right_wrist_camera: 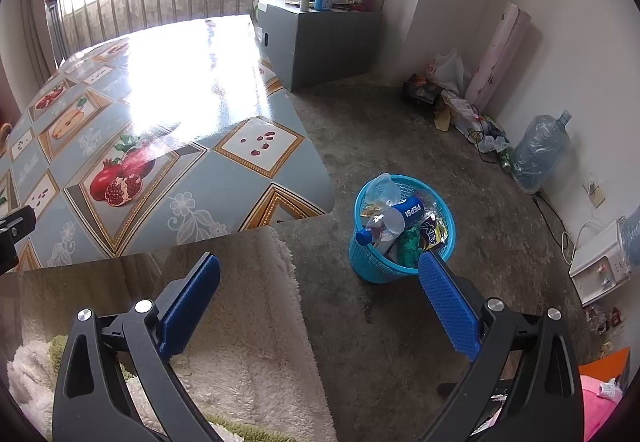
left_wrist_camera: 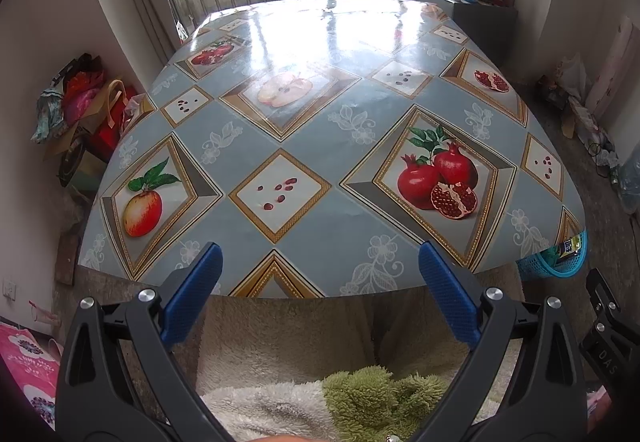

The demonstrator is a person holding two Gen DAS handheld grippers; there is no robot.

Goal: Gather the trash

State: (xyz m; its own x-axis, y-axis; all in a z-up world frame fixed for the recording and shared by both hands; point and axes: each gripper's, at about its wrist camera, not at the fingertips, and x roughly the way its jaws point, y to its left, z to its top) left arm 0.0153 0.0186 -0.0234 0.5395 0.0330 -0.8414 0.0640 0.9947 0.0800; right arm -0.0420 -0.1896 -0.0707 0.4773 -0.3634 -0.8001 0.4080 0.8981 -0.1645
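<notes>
A blue mesh waste basket [right_wrist_camera: 372,269] stands on the floor to the right of the table. It holds a Pepsi bottle [right_wrist_camera: 402,216], a clear plastic cup [right_wrist_camera: 382,186] and snack wrappers [right_wrist_camera: 430,236]. Its edge also shows in the left wrist view [left_wrist_camera: 550,267]. My left gripper [left_wrist_camera: 320,270] is open and empty, over the near edge of the table [left_wrist_camera: 320,110], which has a fruit-print cloth. My right gripper [right_wrist_camera: 320,282] is open and empty, above the floor just short of the basket.
A grey cabinet [right_wrist_camera: 332,38] with bottles on top stands past the table. Bags and boxes [left_wrist_camera: 80,114] lie by the left wall. A water jug [right_wrist_camera: 540,150], cables and clutter line the right wall. A fluffy garment [right_wrist_camera: 240,322] lies below the grippers.
</notes>
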